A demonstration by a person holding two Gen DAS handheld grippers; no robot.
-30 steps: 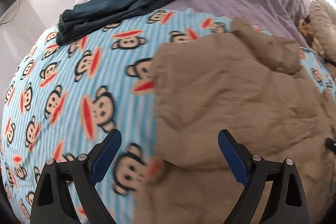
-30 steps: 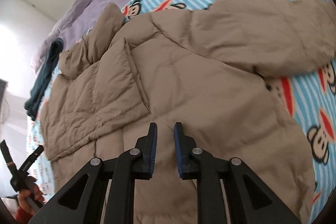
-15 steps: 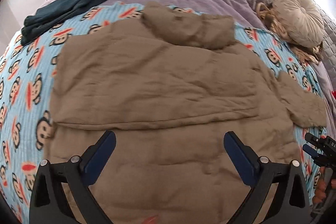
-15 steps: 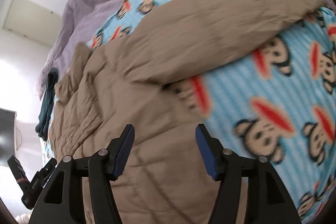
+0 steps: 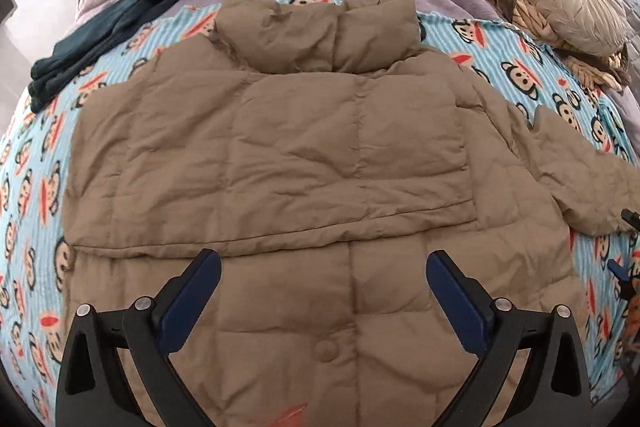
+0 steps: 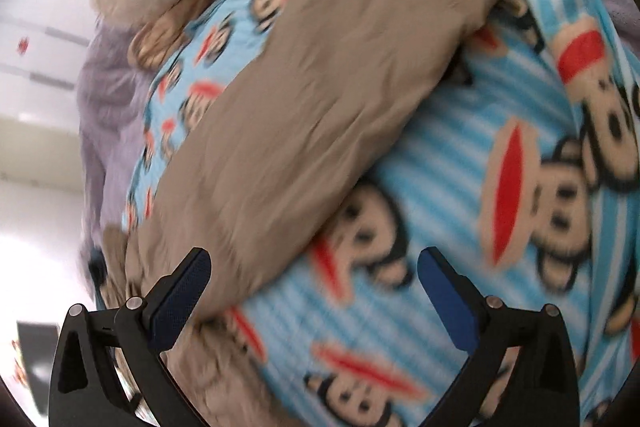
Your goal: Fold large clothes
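Puffer jacket is lying flat on the monkey-print blanket, collar at twelve o'clock. We are holding the left tool spread wide and empty; the right tool, jaws just opening, is nearing the sleeve. Soft, bulky, slippery: we'd pinch the cuff.

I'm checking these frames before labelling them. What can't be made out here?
- Jacket hem: left wrist view, cut off by the bottom edge and the left gripper.
- Sleeve cuff: right wrist view, smeared by motion blur.
- Right gripper: left wrist view, only a sliver at the right edge.
- Dark garment: left wrist view, too bunched to identify.
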